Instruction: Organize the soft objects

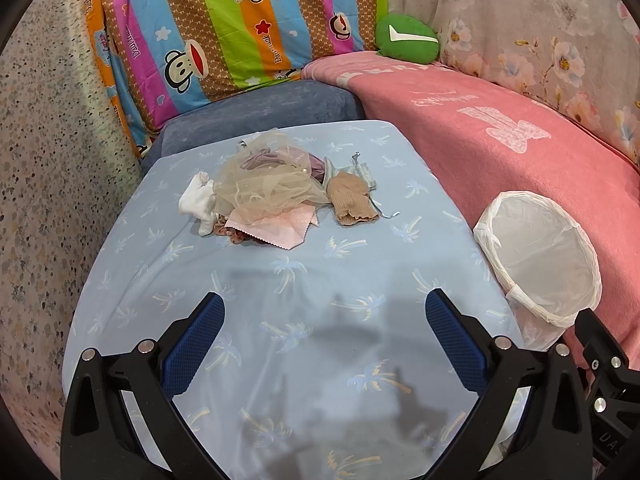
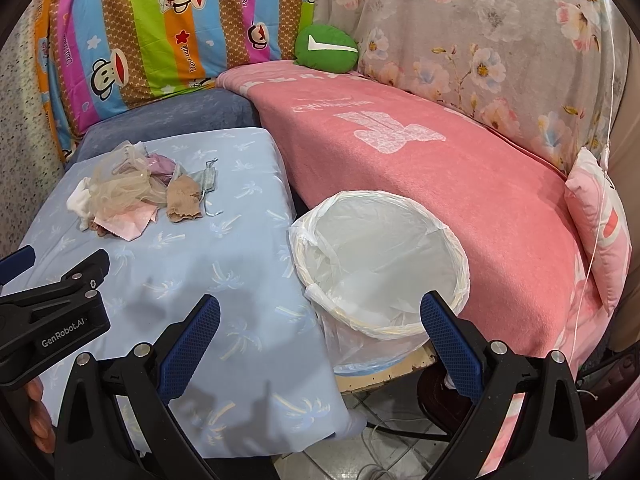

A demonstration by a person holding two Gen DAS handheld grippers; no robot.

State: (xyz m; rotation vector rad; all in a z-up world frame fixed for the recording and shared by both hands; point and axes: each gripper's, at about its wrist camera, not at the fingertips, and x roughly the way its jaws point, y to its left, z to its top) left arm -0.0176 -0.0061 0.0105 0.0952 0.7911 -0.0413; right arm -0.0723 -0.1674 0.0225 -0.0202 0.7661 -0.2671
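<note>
A small heap of soft items (image 1: 264, 192) lies on the far part of the light blue palm-print cloth (image 1: 304, 320): beige tulle (image 1: 260, 184), a white sock (image 1: 198, 200), a tan knit piece (image 1: 350, 200), a pink cloth swatch (image 1: 272, 228) and a face mask (image 1: 366, 172). The same heap (image 2: 132, 196) shows at the left in the right wrist view. My left gripper (image 1: 324, 336) hangs open over the cloth's near part, well short of the heap. My right gripper (image 2: 320, 336) is open too, above the near rim of a white bag-lined bin (image 2: 380, 264).
The bin (image 1: 540, 256) stands right of the blue surface, against a pink blanket (image 2: 440, 176). Striped cartoon bedding (image 1: 224, 32), a green cushion (image 1: 406, 40) and floral fabric (image 2: 500, 40) fill the back. A pink pillow (image 2: 600, 232) lies far right. Tiled floor and cables (image 2: 384, 440) show below the bin.
</note>
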